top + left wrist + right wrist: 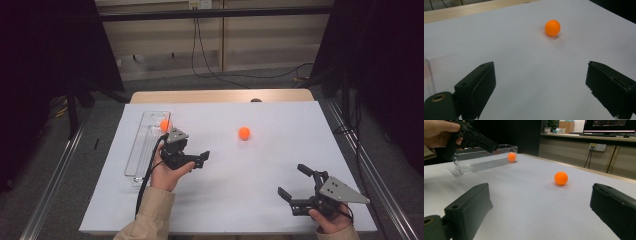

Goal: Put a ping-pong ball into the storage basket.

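One orange ball (pixel 244 132) lies loose on the white sheet (pixel 260 165), right of centre toward the back. A second orange ball (pixel 164 125) rests in the far end of a clear plastic tray (pixel 145 145) at the left. My left gripper (pixel 200 160) hovers just right of the tray, jaws open and empty, pointing toward the loose ball (pixel 552 27). In its own view the left gripper (pixel 540 75) has bare sheet between its jaws. My right gripper (pixel 292 181) stands open near the front right corner. In its own view the right gripper (pixel 540 195) faces the loose ball (pixel 561 178).
The right gripper view shows the tray (pixel 484 160) with its ball (pixel 511 157) and the left gripper (pixel 474 137) in a hand above it. Wooden table edge (pixel 220 96) runs along the back. Dark stands and cables flank the table.
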Available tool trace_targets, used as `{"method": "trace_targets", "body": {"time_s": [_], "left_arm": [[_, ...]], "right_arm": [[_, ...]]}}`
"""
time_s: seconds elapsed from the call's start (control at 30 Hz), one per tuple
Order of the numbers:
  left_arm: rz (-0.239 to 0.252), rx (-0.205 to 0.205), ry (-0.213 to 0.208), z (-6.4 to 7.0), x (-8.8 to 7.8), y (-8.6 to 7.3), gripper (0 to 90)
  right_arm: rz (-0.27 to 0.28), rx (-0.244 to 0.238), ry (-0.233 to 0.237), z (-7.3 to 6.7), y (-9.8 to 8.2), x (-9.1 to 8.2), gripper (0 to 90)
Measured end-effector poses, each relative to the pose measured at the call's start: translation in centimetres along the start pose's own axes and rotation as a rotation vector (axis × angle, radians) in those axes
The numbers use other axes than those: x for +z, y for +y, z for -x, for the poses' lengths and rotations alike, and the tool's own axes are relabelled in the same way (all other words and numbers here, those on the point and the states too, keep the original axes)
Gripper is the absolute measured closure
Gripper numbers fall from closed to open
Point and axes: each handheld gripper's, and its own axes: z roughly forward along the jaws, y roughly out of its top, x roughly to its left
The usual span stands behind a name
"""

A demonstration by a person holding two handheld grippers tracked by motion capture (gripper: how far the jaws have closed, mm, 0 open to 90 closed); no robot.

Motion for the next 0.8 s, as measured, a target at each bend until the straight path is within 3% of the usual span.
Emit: {"method": "trace_targets", "body": {"time_s": [0.4,0.8], "left_arm": [[0.015,0.000,-0.008,0.8,1.0,0.3,9.0],[-0.008,0.005,-0.012,1.1,2.5,0.0,8.5]], "right_arm": [[0.002,-0.006,0.010,0.0,0.1,0.3,2.5],[-0.004,-0.003,0.009,0.1,0.0,0.3,2.5]]}}
